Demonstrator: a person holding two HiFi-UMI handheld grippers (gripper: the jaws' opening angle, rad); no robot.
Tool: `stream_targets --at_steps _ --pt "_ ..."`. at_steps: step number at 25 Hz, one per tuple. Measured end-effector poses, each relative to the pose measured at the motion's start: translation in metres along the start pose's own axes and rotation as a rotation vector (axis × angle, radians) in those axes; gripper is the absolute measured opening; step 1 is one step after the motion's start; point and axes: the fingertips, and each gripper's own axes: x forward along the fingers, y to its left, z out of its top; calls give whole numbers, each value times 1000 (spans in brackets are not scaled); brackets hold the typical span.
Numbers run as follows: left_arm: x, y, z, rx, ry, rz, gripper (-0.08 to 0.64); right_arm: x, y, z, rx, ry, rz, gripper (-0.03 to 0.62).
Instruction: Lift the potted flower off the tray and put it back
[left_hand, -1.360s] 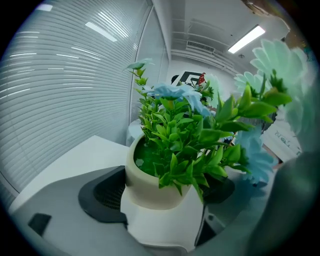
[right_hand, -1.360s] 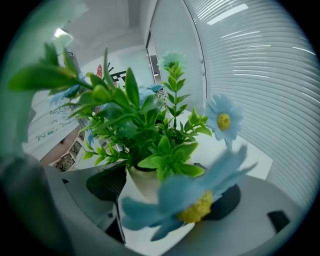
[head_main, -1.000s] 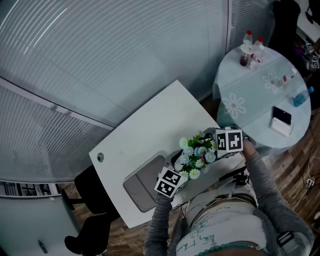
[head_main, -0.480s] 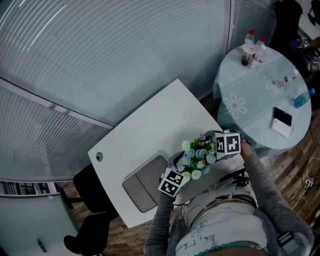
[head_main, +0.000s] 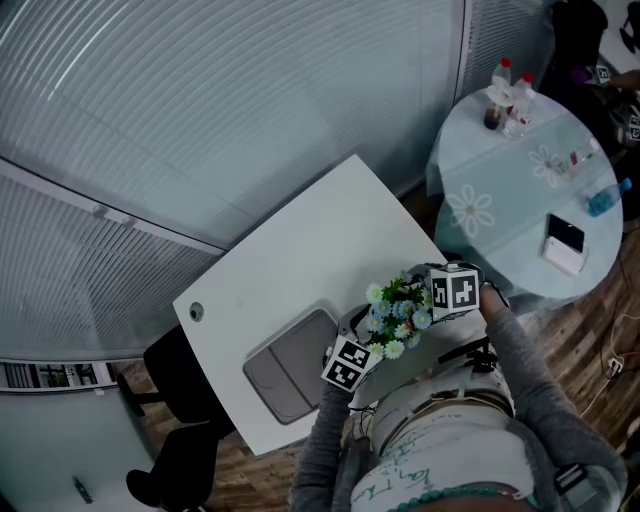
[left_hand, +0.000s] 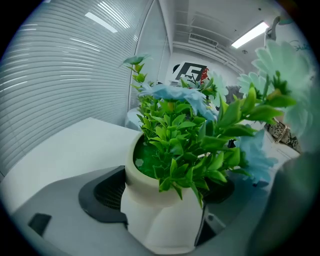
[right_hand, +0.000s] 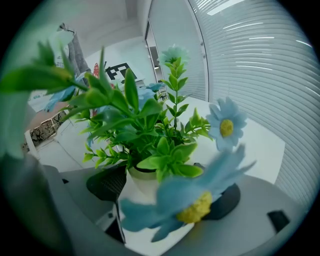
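Observation:
The potted flower has a white pot, green leaves and pale blue daisies. It is off the grey tray, to the tray's right over the white table's near edge. My left gripper and right gripper flank it. In the left gripper view the white pot is pinched between the left gripper's black pads. In the right gripper view the pot sits between the right gripper's pads, partly hidden by a blurred daisy. I cannot tell whether the pot's base touches the table.
A round table with a floral cloth stands at the right, holding bottles and a phone. Slatted blinds run behind the white table. A dark chair stands at its left corner.
Both grippers and the potted flower have drifted slightly to the right, away from the tray. The grip looks the same.

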Motion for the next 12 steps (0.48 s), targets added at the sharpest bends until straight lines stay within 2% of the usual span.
stream_targets --at_steps 12 --pt "10 0 -16 22 35 13 442 14 1 -16 -2 -16 -7 397"
